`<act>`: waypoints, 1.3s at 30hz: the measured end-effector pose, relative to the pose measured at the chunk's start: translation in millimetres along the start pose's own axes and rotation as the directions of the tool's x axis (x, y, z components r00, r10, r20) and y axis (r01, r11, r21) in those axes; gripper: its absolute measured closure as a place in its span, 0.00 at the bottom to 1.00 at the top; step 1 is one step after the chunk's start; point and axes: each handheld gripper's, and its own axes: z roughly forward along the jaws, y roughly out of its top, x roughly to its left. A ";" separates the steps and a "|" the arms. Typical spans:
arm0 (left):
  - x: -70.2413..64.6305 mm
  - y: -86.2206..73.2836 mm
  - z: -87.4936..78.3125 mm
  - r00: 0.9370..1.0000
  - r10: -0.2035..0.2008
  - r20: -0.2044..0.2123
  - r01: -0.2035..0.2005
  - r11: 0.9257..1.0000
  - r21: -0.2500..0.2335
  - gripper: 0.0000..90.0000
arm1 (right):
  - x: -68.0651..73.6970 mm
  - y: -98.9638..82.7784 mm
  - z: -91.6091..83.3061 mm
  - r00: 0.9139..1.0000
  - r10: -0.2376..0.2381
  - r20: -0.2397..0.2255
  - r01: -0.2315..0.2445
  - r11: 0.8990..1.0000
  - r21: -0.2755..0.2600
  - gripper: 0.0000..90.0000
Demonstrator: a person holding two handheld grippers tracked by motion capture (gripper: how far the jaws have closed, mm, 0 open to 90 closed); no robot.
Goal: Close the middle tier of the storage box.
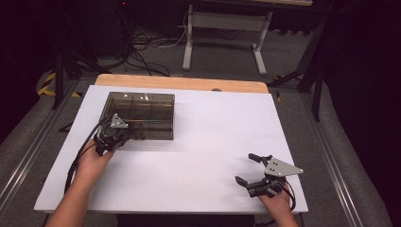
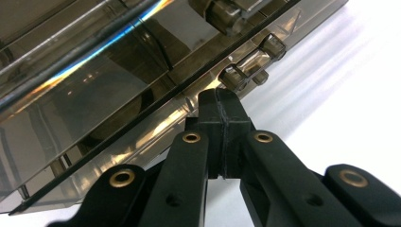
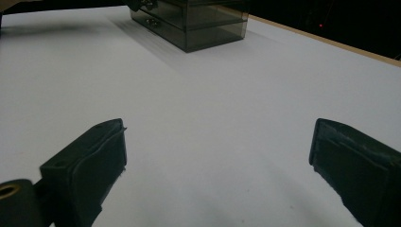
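The left gripper [image 2: 222, 106] has its jaws pressed together with nothing between them, their tips right against the front edge of the smoky, see-through plastic box [image 1: 140, 115], just beside a small clear latch [image 2: 250, 66]; the box is a flat, lidded case with inner dividers showing through its brown-tinted top. The right gripper [image 1: 253, 169] rests with jaws wide apart over bare white table [image 1: 203, 142], the box well ahead of them toward the far left, and open board lies between the two grippers, running out to the pale wooden strip [image 1: 179, 82] at the far edge
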 end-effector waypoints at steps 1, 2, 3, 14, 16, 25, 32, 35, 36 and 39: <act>0.0 0.0 0.0 1.000 0.000 0.000 0.000 1.000 0.000 0.99 | 0.0 0.0 0.0 1.000 0.000 0.000 0.000 1.000 0.000 0.06; 0.3 0.1 0.5 1.000 -0.009 0.001 0.009 1.000 -0.003 0.99 | 0.0 0.0 0.0 1.000 0.000 0.000 0.000 1.000 0.000 0.06; 0.4 0.5 1.4 1.000 -0.018 -0.008 0.018 1.000 -0.008 0.99 | 0.0 0.1 -0.2 1.000 -0.001 0.000 0.001 1.000 0.003 0.06; -0.2 1.8 2.7 0.999 -0.034 -0.022 0.034 0.999 -0.004 0.99 | 0.1 0.0 -0.1 1.000 -0.002 0.002 0.002 1.000 0.002 0.06; -0.1 2.1 1.1 0.999 -0.034 -0.023 0.034 0.999 -0.001 0.99 | 0.0 0.0 0.0 1.000 -0.003 0.002 0.003 1.000 0.002 0.06; -2.1 0.6 -21.8 0.999 -0.024 0.034 0.026 0.999 -0.039 0.84 | -0.2 -0.1 -0.2 1.000 0.001 0.001 -0.001 1.000 -0.002 0.06; -6.4 1.9 -34.3 0.998 -0.011 0.055 0.016 0.996 -0.090 0.76 | -0.6 -0.2 -0.3 1.000 0.002 0.003 -0.002 1.000 -0.004 0.06; -9.2 3.1 -37.7 0.998 0.000 0.059 0.006 0.994 -0.105 0.72 | -0.6 -0.1 -0.3 1.000 0.005 0.003 -0.005 1.000 -0.004 0.06; -9.2 3.1 -37.7 0.998 0.000 0.059 0.006 0.994 -0.105 0.70 | -0.7 -0.1 -0.2 1.000 0.005 0.003 -0.005 1.000 -0.004 0.06; -11.1 5.5 -40.6 0.995 0.007 0.101 0.006 0.992 -0.127 0.62 | -0.8 0.0 0.1 1.000 0.005 0.004 -0.005 1.000 -0.002 0.06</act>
